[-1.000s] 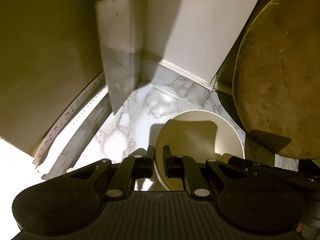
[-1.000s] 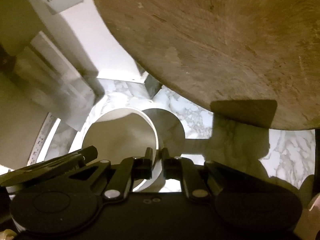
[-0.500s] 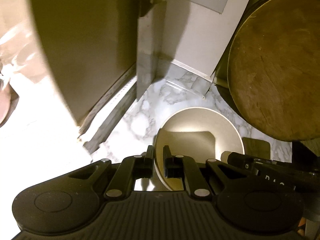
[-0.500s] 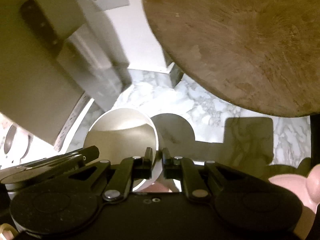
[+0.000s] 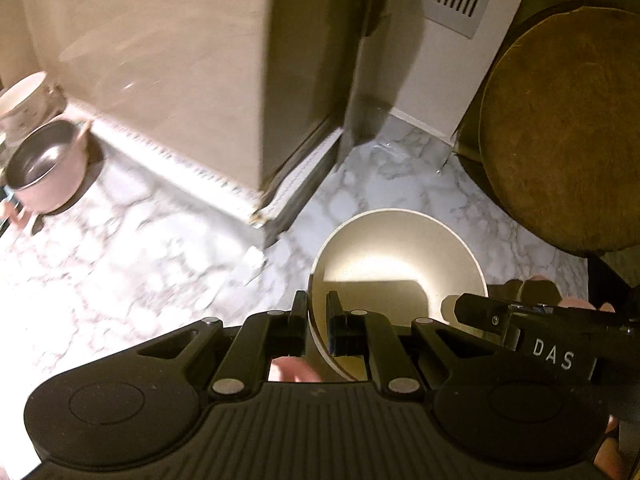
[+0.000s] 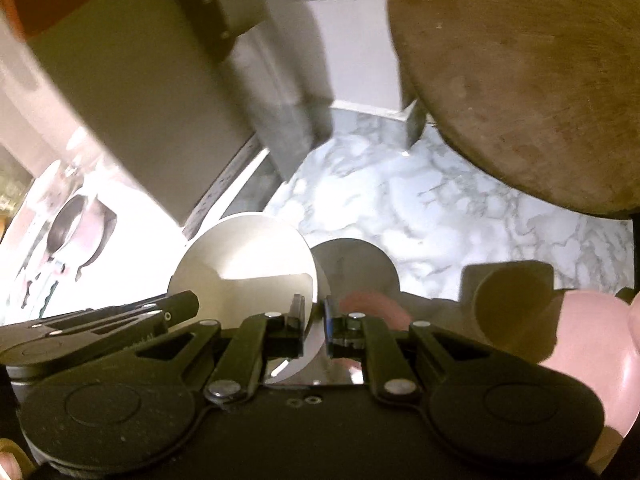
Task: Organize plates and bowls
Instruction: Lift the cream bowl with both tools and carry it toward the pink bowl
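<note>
Left wrist | left gripper point(image 5: 316, 312) fingers pinching bowl point(image 5: 400, 248) rim; right gripper point(image 6: 312, 320) likewise | above marble counter point(image 5: 140, 248)

Your bowl point(image 5: 400, 248) sits above the counter point(image 5: 140, 264), its rim between both grippers' fingers point(image 5: 298, 316), left gripper point(image 5: 316, 316) on its left side, right gripper point(image 6: 310, 320) on its right. Board point(image 5: 560, 140) stands right of it; cabinet point(image 5: 180, 60) behind-left; pot point(image 5: 48, 168) on the counter far left.
</note>
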